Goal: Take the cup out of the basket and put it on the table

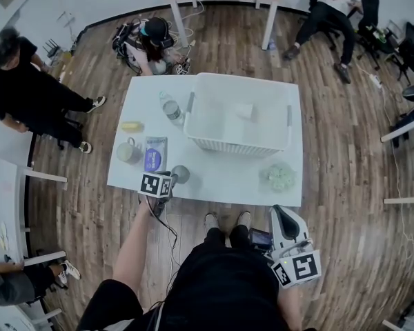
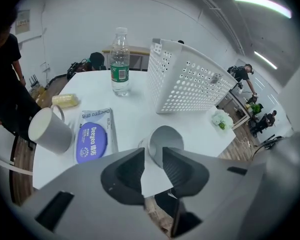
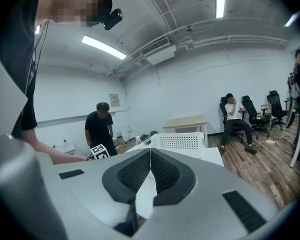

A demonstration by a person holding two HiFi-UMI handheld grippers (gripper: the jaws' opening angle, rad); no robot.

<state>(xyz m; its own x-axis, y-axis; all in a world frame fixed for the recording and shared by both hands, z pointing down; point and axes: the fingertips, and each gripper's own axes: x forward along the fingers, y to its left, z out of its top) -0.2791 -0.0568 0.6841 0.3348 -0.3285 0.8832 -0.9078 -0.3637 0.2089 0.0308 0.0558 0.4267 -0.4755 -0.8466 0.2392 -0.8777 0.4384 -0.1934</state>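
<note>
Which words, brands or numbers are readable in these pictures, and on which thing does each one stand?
"Deeyeo": on the blue oval label of the wipes pack, followed by characters too small to read.
On the bottle: a green label, print too small to read.
On the wall notice: blurred, unreadable.

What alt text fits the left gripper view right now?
The left gripper, jaws apart, stands over a grey cup on the white table, the cup's near rim between the jaw tips. Beyond it are a wipes pack, a white mug, a water bottle and a white perforated basket.
</note>
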